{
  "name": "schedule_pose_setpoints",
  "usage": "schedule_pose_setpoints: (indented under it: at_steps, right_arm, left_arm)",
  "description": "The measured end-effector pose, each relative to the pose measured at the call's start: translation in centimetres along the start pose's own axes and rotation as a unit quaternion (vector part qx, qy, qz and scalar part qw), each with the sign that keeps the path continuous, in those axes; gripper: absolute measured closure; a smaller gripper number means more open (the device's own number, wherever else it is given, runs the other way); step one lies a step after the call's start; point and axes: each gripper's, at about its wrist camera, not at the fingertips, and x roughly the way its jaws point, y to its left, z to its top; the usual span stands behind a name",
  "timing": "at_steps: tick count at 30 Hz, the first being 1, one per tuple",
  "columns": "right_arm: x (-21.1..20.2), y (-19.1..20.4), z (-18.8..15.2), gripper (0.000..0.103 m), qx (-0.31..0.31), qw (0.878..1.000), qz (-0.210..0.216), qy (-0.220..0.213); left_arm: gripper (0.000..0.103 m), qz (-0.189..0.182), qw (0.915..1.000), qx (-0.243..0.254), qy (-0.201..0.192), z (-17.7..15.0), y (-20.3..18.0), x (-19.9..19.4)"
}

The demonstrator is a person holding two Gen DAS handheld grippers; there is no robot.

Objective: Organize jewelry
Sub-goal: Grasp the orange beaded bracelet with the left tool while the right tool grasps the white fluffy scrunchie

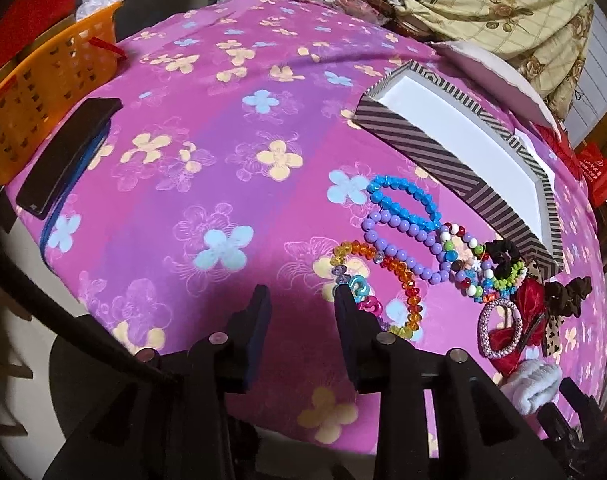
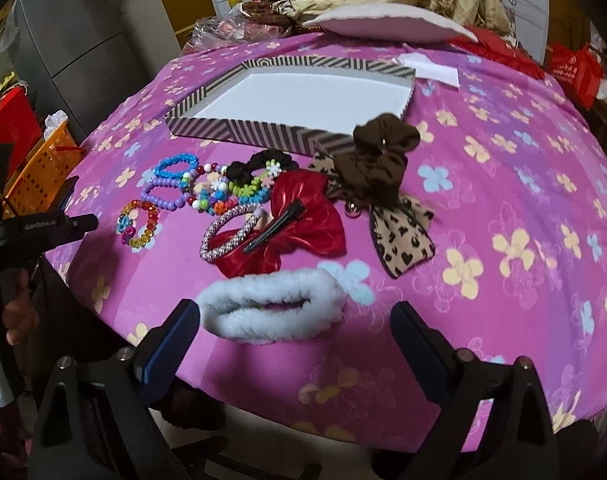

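Observation:
A striped box with a white inside lies open and empty on the pink flowered cloth; it also shows in the right wrist view. In front of it lie a blue bead bracelet, a purple bead bracelet, a rainbow crystal bracelet, mixed bead bands, a black scrunchie, a sparkly ring band, a red bow clip, a brown leopard bow and a white fluffy band. My left gripper is open, its right finger beside the rainbow bracelet. My right gripper is open around the fluffy band.
An orange basket stands at the table's left edge with a black phone beside it. A white plate, plastic bags and patterned cloth crowd the back. A grey fridge stands beyond the table.

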Motion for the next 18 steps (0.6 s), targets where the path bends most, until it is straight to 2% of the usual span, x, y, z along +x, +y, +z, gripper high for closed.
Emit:
schedule_pose_setpoints:
  at_steps: [6,13,16,18]
  right_arm:
    - [0.5,-0.4,0.4,0.006,0.018,1.0,0.018,0.008]
    - [2.4,-1.2,1.3,0.006,0.091,0.993,0.061,0.035]
    - [3.8,-0.6,1.1,0.006,0.085,0.994,0.036,0.052]
    - [4.3,-0.2,0.8,0.011,0.067,0.996,0.032,0.054]
  left_arm:
    - [0.065,0.005,0.9998,0.014,0.01,0.5,-0.8,1.4]
    - [0.063,0.01,0.9999,0.008,0.008,1.2,-0.8,2.2]
    - [0.063,0.013,0.9998,0.012,0.009,1.4,-1.2,2.6]
    - [0.063,0.014,0.9996,0.022,0.011,1.4,-1.6,2.9]
